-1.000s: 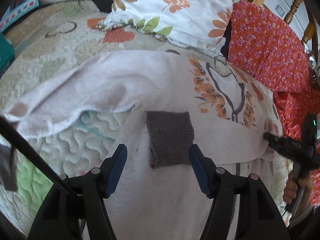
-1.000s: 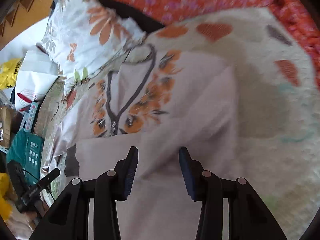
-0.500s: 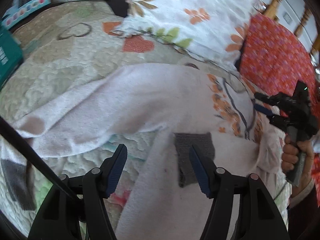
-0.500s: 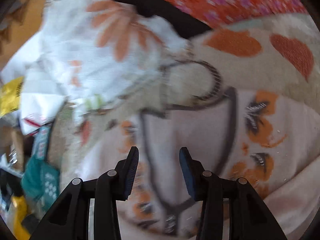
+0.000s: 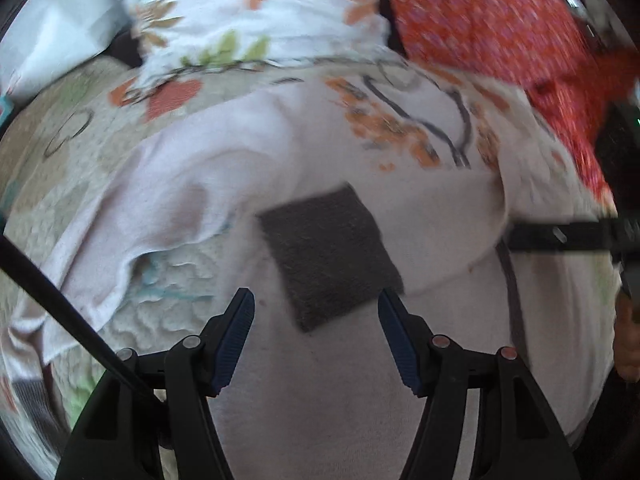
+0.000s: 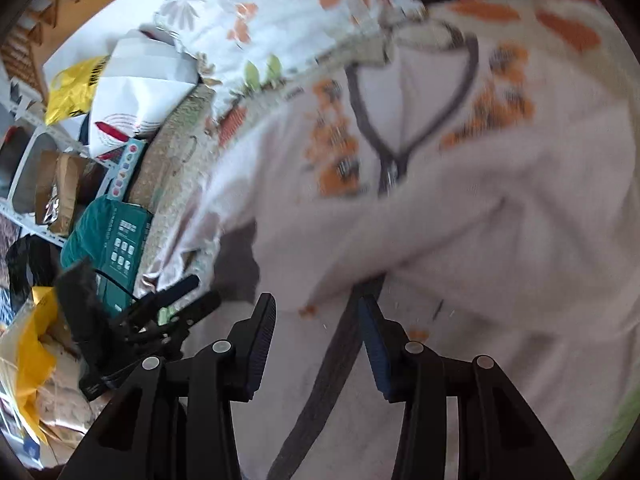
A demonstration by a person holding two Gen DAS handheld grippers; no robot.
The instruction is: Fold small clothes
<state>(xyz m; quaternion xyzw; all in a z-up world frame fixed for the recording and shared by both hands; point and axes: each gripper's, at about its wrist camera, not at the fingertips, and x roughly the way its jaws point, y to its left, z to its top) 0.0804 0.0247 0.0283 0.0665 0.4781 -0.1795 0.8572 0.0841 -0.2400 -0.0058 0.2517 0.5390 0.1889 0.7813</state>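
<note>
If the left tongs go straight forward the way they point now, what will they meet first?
Most likely the dark grey patch on the pale pink garment, which lies just ahead between the open left tongs. Depth is unclear and the picture is blurred.

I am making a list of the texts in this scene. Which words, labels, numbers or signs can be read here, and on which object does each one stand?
No text can be read with certainty.
Teal cardboard box: white print and small icons, too small and blurred.
White plastic bag with red emblem: no legible words.
Yellow plastic bag: dark print, blurred.
Pale pink knit cardigan with orange flowers: pattern only, no text.
</note>
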